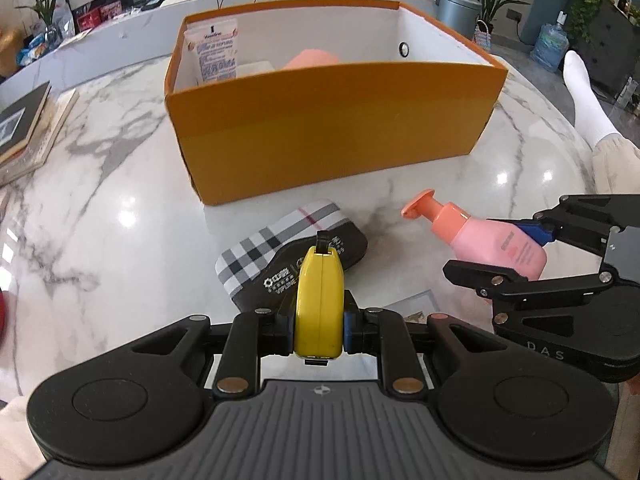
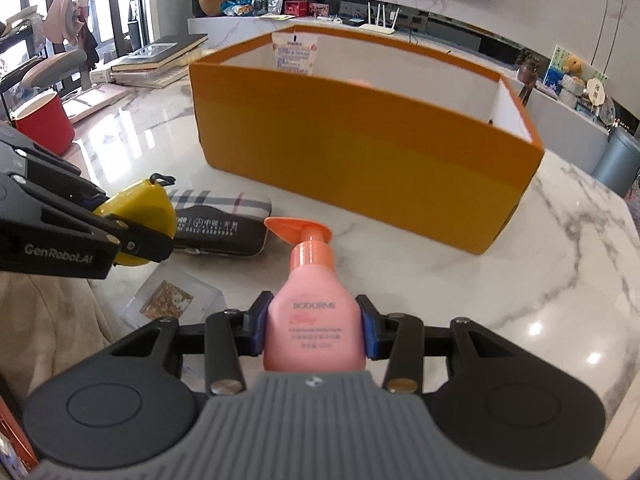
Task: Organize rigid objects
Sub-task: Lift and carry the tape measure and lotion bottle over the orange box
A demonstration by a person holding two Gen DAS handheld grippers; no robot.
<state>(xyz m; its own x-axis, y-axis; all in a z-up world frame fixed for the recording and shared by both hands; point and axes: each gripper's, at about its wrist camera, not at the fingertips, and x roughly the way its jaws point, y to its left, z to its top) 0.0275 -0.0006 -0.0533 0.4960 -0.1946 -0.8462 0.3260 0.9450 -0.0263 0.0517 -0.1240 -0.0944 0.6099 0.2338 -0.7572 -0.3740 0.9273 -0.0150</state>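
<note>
"BODORME" on the pink bottle (image 2: 314, 332); "GenRobot.AI" on the left tongs (image 2: 132, 236).

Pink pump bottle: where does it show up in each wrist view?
Left wrist view: the pink pump bottle is at right, held in the right tongs.
Right wrist view: the bottle is at bottom centre, pump pointing away.
Shared landmark: the orange box behind it.
</note>
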